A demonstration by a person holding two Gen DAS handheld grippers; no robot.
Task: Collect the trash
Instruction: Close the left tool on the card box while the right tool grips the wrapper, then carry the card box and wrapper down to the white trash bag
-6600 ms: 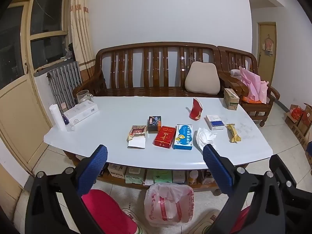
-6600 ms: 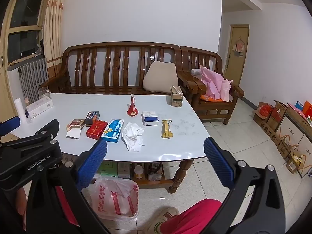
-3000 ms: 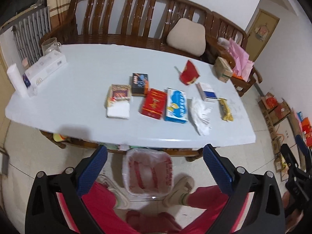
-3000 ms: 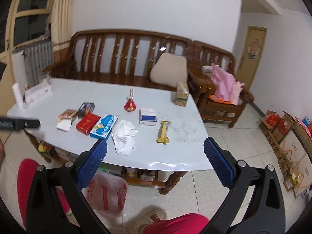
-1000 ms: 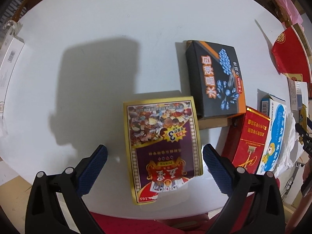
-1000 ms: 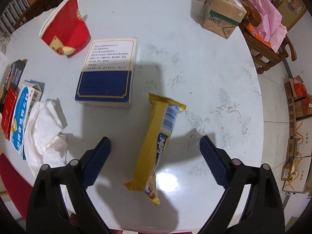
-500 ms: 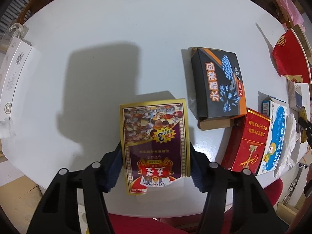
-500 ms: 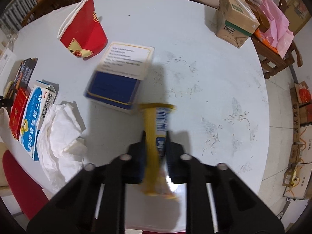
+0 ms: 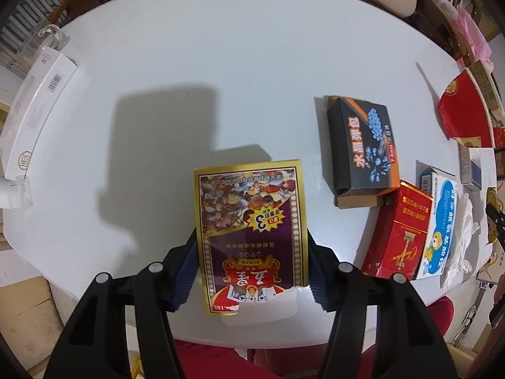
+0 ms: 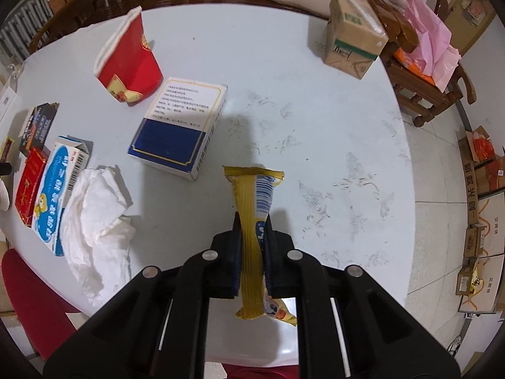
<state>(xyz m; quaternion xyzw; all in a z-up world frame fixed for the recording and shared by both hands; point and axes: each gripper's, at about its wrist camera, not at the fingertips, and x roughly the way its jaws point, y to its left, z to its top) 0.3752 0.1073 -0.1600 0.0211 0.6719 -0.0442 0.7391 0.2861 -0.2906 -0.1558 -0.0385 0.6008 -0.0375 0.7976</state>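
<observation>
A white worktop (image 9: 221, 63) carries scattered packaging. The left claw (image 9: 252, 262) clamps a playing-card box (image 9: 251, 230). At 6 o'clock in its own view, the right claw (image 10: 252, 237) pinches a yellow snack wrapper (image 10: 252, 208).

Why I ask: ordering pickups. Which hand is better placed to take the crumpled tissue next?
Right, probably. Both jaws have just closed: the right gripper on the snack wrapper, with the crumpled tissue beside it; the left gripper on the playing-card box, past three boxes. Both must unload first.

My left tongs (image 9: 252, 271) and right tongs (image 10: 252, 249) are matte black frames with silver screws and ribbed blue pads, above my red trousers (image 10: 28, 287).
</observation>
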